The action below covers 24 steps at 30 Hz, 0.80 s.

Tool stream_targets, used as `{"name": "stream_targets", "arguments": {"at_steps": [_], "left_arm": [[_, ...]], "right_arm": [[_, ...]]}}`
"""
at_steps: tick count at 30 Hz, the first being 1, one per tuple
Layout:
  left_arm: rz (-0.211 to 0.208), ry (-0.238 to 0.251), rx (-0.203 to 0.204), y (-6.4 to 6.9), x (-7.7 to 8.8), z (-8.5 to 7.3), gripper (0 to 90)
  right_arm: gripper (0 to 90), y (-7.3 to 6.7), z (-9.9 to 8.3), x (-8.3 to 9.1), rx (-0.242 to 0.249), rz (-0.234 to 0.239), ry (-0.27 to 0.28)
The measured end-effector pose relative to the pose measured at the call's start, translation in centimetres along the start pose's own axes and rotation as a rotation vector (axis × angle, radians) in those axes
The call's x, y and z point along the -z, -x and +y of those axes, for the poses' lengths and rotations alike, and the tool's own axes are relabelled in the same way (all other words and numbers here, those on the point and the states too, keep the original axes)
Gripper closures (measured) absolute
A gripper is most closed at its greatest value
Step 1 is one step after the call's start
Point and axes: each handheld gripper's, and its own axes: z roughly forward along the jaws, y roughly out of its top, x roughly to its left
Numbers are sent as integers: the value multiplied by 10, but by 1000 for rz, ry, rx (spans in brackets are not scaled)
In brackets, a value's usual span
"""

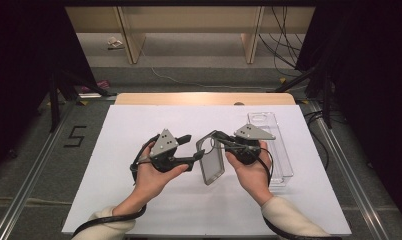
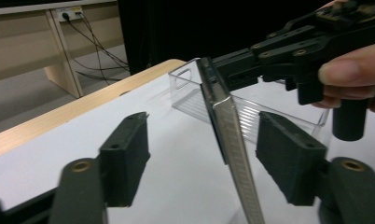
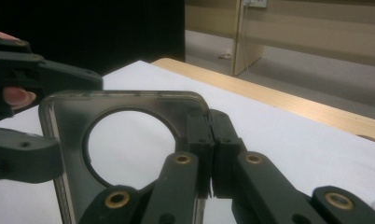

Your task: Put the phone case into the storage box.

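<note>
Handover underway: our right gripper (image 1: 215, 137) pinches the smoky translucent phone case (image 1: 211, 161); left gripper (image 1: 193, 149) (jaws spread, astride its edge) should withdraw next.

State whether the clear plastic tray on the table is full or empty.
Empty: the clear plastic tray holds nothing; its ribbed bottom shows bare in the left gripper view.

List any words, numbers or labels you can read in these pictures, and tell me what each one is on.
"5": a dark numeral marked on the grey floor left of the table, in the high view.
Nothing else is readable: the phone case, the clear plastic tray and both tongs carry no lettering that I can make out, and the small items on the far floor are too small to tell.
</note>
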Motion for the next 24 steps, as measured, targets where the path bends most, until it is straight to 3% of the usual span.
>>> {"name": "stream_targets", "arguments": {"at_steps": [1,2,11,24], "left_arm": [[-1,-1,-1,0,1,1,307],[-1,-4,-5,1,2,2,241],[-25,-25,-31,2,13,2,137],[7,-20,-38,-12,34,-7,2]], "right_arm": [[894,0,0,0,0,0,0],[894,1,0,0,-1,-6,-1],[894,3,0,1,-1,-25,-2],[893,7,3,4,-13,-41,6]]}}
